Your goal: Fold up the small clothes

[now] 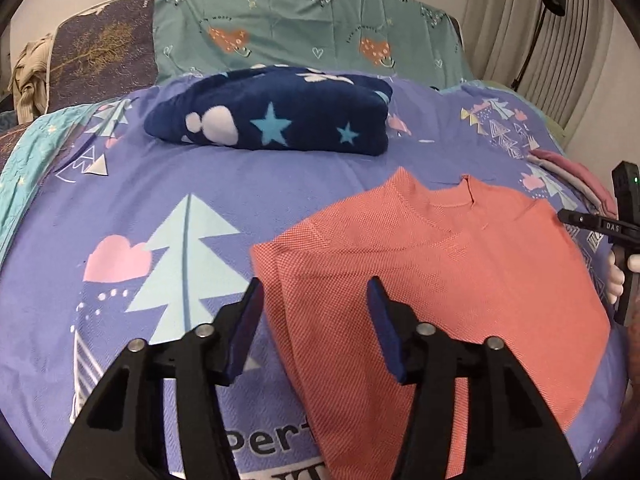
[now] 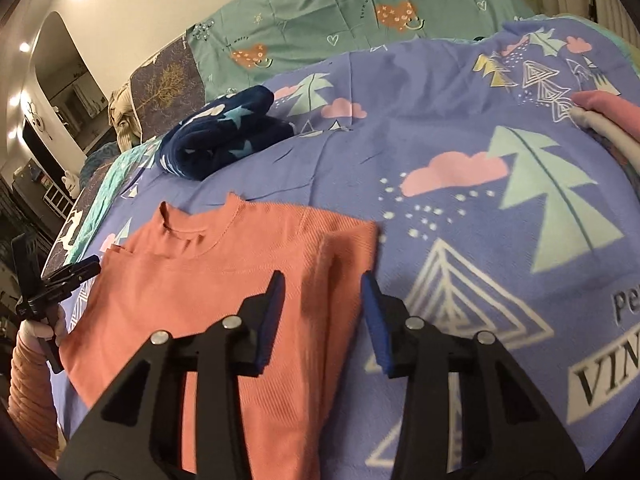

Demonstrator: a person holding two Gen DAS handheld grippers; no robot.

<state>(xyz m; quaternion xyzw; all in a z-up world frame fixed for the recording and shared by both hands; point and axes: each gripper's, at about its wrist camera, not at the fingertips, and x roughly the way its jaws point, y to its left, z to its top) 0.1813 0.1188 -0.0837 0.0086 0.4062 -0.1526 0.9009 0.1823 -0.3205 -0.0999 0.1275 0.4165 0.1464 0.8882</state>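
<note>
A small coral-pink knit top (image 1: 440, 280) lies flat on the purple printed bedspread (image 1: 200, 208), neck hole toward the pillows, with both sides folded in. My left gripper (image 1: 316, 300) is open and empty, hovering over the top's left folded edge. In the right wrist view the top (image 2: 208, 280) lies left of centre. My right gripper (image 2: 322, 294) is open and empty over its right folded edge. Each gripper shows at the other view's edge: the right one (image 1: 616, 232) and the left one (image 2: 44, 280).
A folded navy fleece blanket with stars (image 1: 280, 116) lies farther up the bed. A stack of pink and grey folded clothes (image 2: 608, 120) sits at the right side. Teal pillows (image 1: 300, 20) line the headboard. Curtains (image 1: 540, 20) hang at the right.
</note>
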